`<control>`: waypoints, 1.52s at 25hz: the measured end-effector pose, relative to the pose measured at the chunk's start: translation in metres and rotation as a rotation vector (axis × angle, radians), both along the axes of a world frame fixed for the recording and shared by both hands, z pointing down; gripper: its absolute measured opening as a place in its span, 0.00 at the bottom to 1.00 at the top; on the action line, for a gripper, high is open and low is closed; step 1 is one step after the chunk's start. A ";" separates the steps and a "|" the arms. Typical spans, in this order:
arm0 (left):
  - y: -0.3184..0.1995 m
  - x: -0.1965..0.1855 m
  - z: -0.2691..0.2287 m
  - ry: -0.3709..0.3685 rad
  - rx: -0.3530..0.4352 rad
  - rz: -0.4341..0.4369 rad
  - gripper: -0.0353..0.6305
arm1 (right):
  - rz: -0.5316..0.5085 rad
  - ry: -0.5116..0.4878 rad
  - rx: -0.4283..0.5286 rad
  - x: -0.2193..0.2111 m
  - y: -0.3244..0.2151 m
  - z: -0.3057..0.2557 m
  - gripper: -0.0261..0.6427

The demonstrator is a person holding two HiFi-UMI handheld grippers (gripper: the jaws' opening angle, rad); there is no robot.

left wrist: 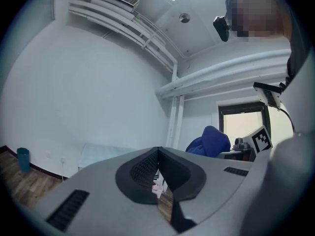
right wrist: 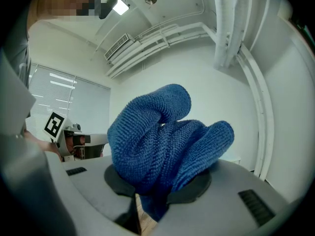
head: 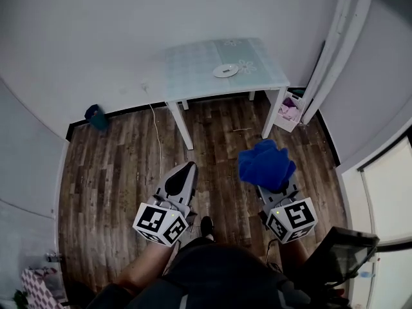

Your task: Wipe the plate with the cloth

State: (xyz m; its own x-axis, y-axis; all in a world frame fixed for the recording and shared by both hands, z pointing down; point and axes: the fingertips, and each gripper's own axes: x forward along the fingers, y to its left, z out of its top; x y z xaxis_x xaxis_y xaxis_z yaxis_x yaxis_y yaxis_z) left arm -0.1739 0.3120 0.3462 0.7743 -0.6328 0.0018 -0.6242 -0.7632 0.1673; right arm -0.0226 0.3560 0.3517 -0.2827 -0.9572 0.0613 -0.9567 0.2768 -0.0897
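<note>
**A:** Where's the plate (head: 225, 70)?

**B:** On the table (head: 193, 69) by the far wall, well apart from both grippers. Nothing is touching it.

**A:** And the cloth (head: 265, 163)?

**B:** It's bunched up in the right gripper (head: 278, 187). The jaws are clamped on a fold low down, and the rest billows out above them. The left gripper (head: 185, 170) has its jaws closed tip to tip with nothing between them.

**A:** So what worries you?

**B:** Two things, I'd guess. Only a small pinch of cloth looks held, so a hard drag across the plate could pull it free. And the plate sits loose on a smooth-looking top. A sideways push with nothing steadying it could send it skating towards an edge.

**A:** The left one could hold it.

**B:** It would have to open first, and a clumsy pinch on the rim might tip the plate.
</note>
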 end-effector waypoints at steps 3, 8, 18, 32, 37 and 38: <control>-0.029 -0.006 -0.001 0.021 0.003 0.016 0.07 | 0.010 0.012 0.000 -0.007 -0.029 -0.003 0.22; -0.077 -0.019 0.001 0.043 -0.007 0.024 0.07 | 0.016 0.031 -0.011 -0.023 -0.074 -0.003 0.22; -0.151 -0.044 0.005 0.056 -0.029 0.040 0.07 | 0.055 0.033 -0.025 -0.041 -0.149 -0.006 0.22; -0.233 0.016 0.007 0.040 -0.036 0.042 0.07 | 0.034 0.020 -0.020 0.011 -0.231 -0.003 0.22; -0.267 0.047 0.004 0.023 -0.033 0.025 0.07 | 0.008 0.007 -0.010 0.041 -0.266 -0.003 0.22; -0.274 0.054 0.003 0.024 -0.033 0.022 0.07 | 0.001 0.006 -0.010 0.047 -0.273 -0.003 0.22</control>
State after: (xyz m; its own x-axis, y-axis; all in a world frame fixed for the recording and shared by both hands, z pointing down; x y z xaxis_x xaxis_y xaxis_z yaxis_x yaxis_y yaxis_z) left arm -0.1200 0.0379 0.3495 0.7879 -0.6158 0.0041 -0.6032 -0.7703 0.2071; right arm 0.0242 0.0827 0.3492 -0.2809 -0.9570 0.0721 -0.9576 0.2745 -0.0869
